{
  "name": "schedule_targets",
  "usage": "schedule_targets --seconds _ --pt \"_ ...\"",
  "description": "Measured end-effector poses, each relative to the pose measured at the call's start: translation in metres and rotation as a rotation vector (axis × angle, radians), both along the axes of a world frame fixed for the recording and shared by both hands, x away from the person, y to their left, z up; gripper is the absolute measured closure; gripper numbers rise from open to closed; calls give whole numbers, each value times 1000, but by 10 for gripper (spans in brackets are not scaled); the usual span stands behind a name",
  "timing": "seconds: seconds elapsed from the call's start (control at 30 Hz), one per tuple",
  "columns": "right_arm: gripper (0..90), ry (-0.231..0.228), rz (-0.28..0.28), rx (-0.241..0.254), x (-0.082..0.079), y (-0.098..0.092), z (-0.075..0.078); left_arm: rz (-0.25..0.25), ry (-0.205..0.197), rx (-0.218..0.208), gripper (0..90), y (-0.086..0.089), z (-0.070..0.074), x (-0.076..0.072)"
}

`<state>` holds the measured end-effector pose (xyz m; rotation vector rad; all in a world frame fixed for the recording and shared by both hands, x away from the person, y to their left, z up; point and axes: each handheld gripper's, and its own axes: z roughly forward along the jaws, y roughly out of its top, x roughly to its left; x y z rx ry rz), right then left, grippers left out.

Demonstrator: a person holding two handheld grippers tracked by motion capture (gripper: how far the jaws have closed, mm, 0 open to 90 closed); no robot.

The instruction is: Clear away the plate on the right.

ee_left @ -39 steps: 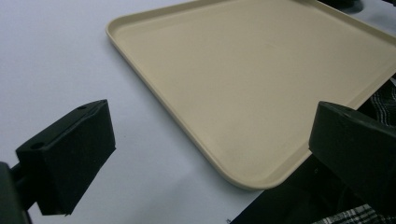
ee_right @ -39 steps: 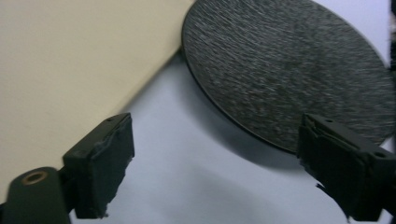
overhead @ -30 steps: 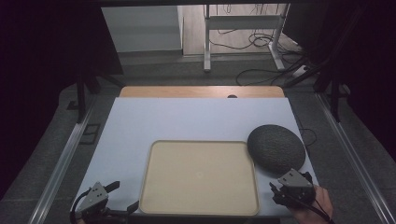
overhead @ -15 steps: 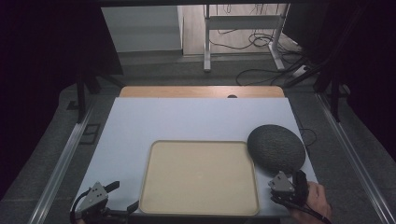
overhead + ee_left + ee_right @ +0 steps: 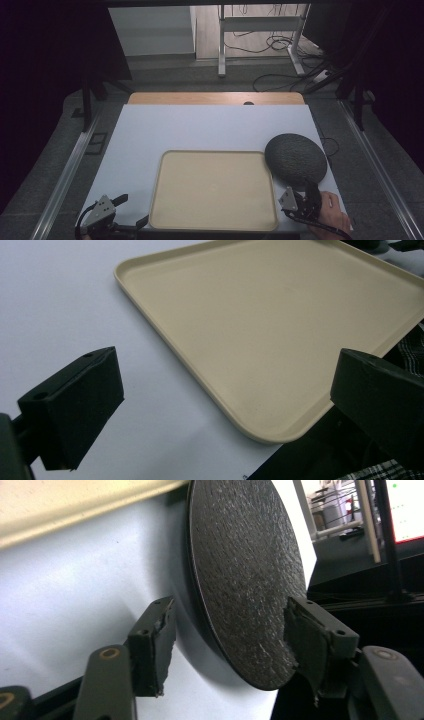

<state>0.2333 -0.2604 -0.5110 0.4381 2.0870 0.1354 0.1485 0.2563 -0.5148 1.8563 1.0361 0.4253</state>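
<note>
A dark, rough-surfaced round plate (image 5: 296, 157) lies on the white table at the right, just beside a beige tray (image 5: 162, 190). My right gripper (image 5: 301, 192) is at the plate's near rim, turned on its side. In the right gripper view the plate (image 5: 245, 570) has its rim between the jaws of the right gripper (image 5: 227, 627). The jaws have just been closing, and a gap still shows between the lower pad (image 5: 162, 640) and the plate. My left gripper (image 5: 134, 209) stands open at the tray's near left corner. Its jaws are wide apart in the left gripper view (image 5: 225, 377), over the tray's rim (image 5: 165, 342).
The white table top (image 5: 200, 127) ends in a wooden strip (image 5: 215, 98) at the far side. Beyond it are a metal stand (image 5: 222, 45) and cables (image 5: 280, 45) on the floor. The table's right edge runs close past the plate.
My right gripper has shifted a little left along the plate's near rim and rolled onto its side, with its jaws narrower. The left gripper has stayed put.
</note>
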Motion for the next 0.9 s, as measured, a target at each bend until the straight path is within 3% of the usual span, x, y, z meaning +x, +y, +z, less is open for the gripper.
schedule_targets --seconds 0.53,0.9 --pt "503 -53 65 -216 8 8 -23 -1 -1 0 3 0 0 0" --pt "587 -62 75 -289 17 7 -33 -2 -1 3 3 0 0 0"
